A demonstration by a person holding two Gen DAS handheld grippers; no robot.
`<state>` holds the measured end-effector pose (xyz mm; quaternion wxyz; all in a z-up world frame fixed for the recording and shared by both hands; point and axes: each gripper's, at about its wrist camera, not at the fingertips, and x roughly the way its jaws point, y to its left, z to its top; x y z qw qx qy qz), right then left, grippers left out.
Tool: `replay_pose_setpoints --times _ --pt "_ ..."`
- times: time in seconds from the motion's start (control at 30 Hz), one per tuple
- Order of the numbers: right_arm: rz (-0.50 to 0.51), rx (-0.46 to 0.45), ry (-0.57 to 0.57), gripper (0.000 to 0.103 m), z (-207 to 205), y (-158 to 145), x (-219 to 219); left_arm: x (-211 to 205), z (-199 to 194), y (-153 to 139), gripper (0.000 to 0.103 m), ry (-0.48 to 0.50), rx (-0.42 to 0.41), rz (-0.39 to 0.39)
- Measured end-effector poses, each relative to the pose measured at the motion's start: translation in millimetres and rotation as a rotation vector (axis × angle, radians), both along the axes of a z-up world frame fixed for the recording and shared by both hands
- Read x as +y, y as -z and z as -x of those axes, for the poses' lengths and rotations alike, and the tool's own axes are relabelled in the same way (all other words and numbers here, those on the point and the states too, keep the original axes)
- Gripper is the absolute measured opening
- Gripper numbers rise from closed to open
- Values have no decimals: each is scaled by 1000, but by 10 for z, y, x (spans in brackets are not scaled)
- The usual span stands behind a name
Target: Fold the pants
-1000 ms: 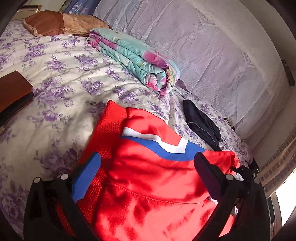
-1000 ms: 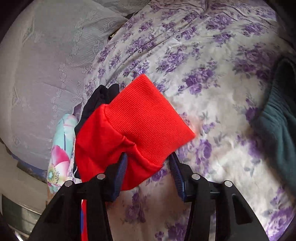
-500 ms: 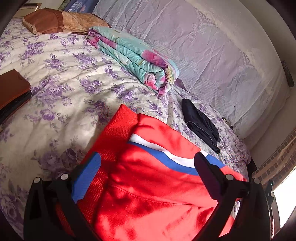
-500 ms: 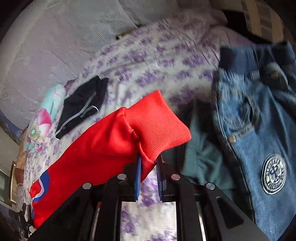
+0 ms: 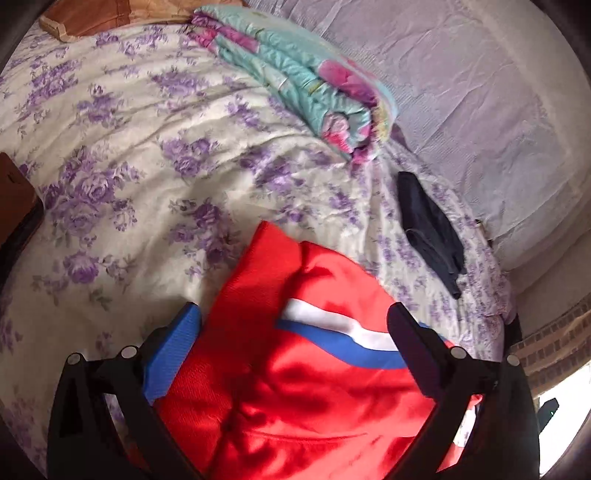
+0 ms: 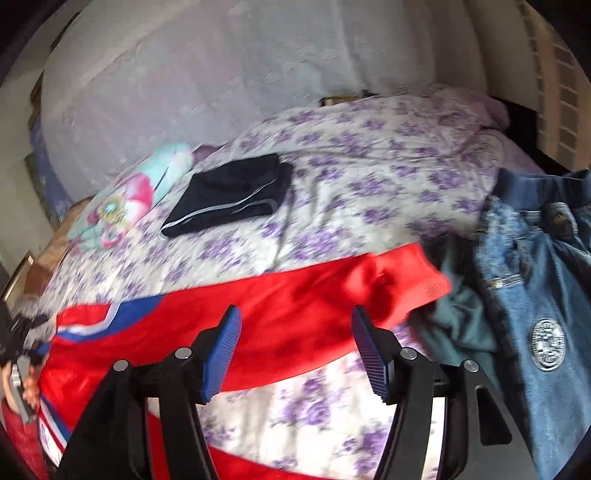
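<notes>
The red pants, with a white and blue stripe, lie bunched on the flowered bed sheet. My left gripper is open over the pants, and its wide jaws straddle the waist end without pressing on it. In the right wrist view one red leg lies stretched across the bed, and its ribbed cuff points right. My right gripper is open and its jaws are opening. The leg lies just beyond its blue pads, which do not touch the fabric.
A folded floral blanket and a dark folded garment lie toward the back of the bed. Blue jeans and a dark green garment lie right beside the cuff. A brown pillow sits far back left.
The right gripper was shut on the red cuff half a second ago; it has let go and opened, and the leg now lies stretched on the bed. The left gripper shifted slightly.
</notes>
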<state>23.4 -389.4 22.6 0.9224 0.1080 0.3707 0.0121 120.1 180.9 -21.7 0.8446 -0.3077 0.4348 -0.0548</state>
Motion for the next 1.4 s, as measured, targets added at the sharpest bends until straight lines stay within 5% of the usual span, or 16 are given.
replay_pose_setpoints --times 0.1,0.23,0.37,0.43,0.53,0.63,0.77,0.83,1.03,1.17,1.3,1.4 --pt "-31 156 -40 63 -330 466 198 -165 -110 3 98 -19 -13 -143" --pt "-26 127 12 63 -426 498 209 -394 -324 -16 98 -18 -31 -339" --pt "-122 60 47 63 -265 304 201 -372 -414 -92 98 -75 -32 -353" --pt "-88 -3 12 64 -146 147 358 -380 -261 -173 98 -49 -68 -287" --pt "-17 -29 -61 81 -75 49 703 -567 113 -377 98 27 -173 -303" --pt "26 6 -152 89 -144 156 1061 -834 391 -434 98 144 -205 -471" --pt "115 141 -174 97 -415 562 1296 -926 409 -97 98 198 -117 -712" --pt "112 110 -158 98 -369 484 1282 -788 326 4 99 183 -39 -650" --pt "112 -8 -193 98 -15 122 1496 -542 844 -371 98 86 -209 -456" --pt "184 -12 -333 98 20 175 1995 -571 1120 -265 98 135 -184 -458" --pt "279 137 -401 100 -174 576 2372 -740 1105 34 98 154 -108 -673" --pt "246 89 -381 99 -83 428 2301 -764 1150 -45 98 152 -124 -677"
